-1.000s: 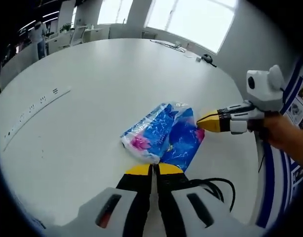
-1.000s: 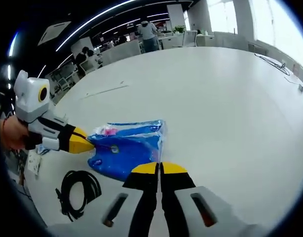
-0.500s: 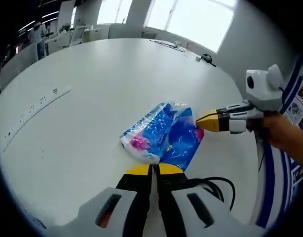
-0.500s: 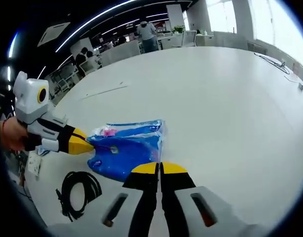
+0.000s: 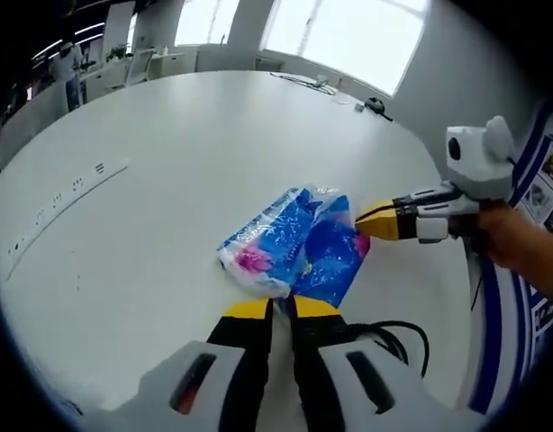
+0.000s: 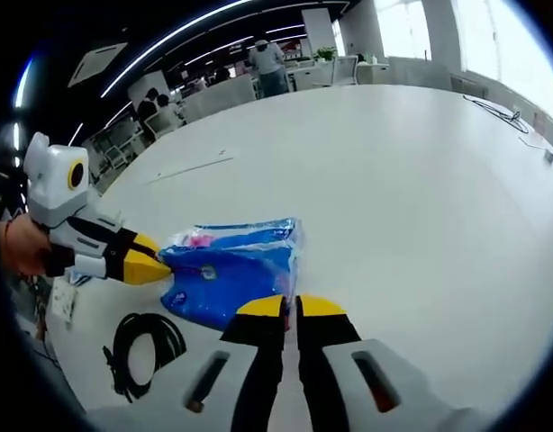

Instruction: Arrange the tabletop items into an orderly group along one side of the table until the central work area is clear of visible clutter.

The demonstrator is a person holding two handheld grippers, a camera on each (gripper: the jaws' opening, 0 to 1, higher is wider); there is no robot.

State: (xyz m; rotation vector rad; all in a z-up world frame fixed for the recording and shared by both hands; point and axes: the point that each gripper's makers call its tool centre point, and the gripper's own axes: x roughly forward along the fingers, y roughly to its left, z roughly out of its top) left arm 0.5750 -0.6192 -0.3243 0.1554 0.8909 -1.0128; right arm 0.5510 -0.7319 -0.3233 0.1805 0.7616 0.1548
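Package: blue plastic-wrapped pack (image 5: 296, 249) with a pink patch, lying flat at centre-right of the left gripper view, lower left of centre in the right gripper view (image 6: 230, 268), near the table's edge.

Table: big white tabletop (image 5: 168, 153), mostly bare around the pack.

Left gripper: yellow tips (image 5: 283, 309) sit at the bottom centre of its own view, right at the pack's near end, and they show a narrow gap, so slightly parted. I can't tell whether any wrapper is between them. In the right gripper view it (image 6: 149, 268) comes in from the left, tips meeting the pack's end.

Right gripper: tips (image 6: 290, 306) at bottom centre of its view, almost together with just a sliver between, at the pack's edge; a pinch on the film can't be confirmed. From the left gripper view it (image 5: 377, 221) reaches in from the right, tips drawn to a point against the pack's right corner.

Why so placed: two grippers bracket the pack from adjoining sides, likely to steer or lift a floppy bag without it sagging.

Long axis: in the left gripper view it runs from lower left to upper right, pink end toward lower left.

Cable: black coiled cable (image 6: 141, 349) lies near the pack, lower left of the right gripper view; also lower right in the left gripper view (image 5: 398, 337).
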